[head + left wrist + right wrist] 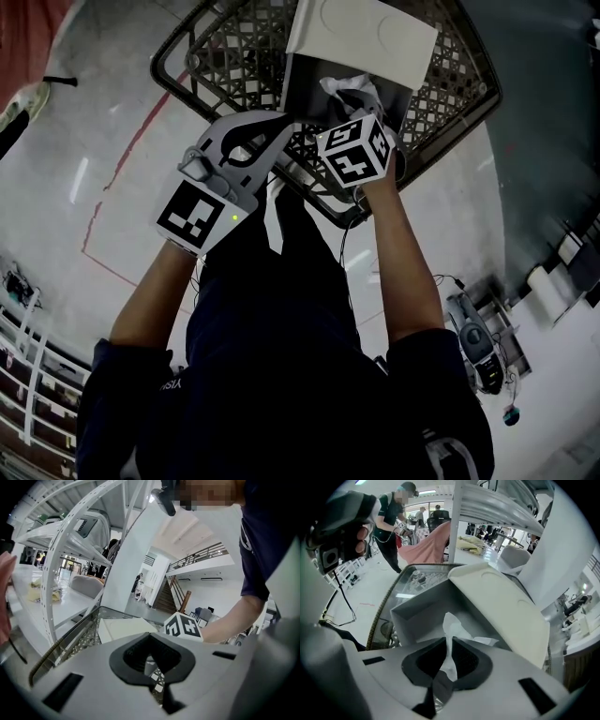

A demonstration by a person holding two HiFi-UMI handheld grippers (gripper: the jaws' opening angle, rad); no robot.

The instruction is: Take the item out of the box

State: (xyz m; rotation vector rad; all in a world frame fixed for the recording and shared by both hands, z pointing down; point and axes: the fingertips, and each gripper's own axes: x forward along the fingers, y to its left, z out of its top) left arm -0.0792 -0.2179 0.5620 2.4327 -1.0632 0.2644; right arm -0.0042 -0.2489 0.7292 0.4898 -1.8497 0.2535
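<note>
Right hand-held gripper [445,674] pinches the white paper [451,630] in the open box [419,609].
Its jaws are closed on a crumpled strip of the paper, which rises from inside the box. The box sits in a wire basket [234,47] with its lid [506,606] tipped back. The left hand-held gripper [152,677] hangs just beside the right one at the basket's near edge, jaws together with nothing between them.
</note>
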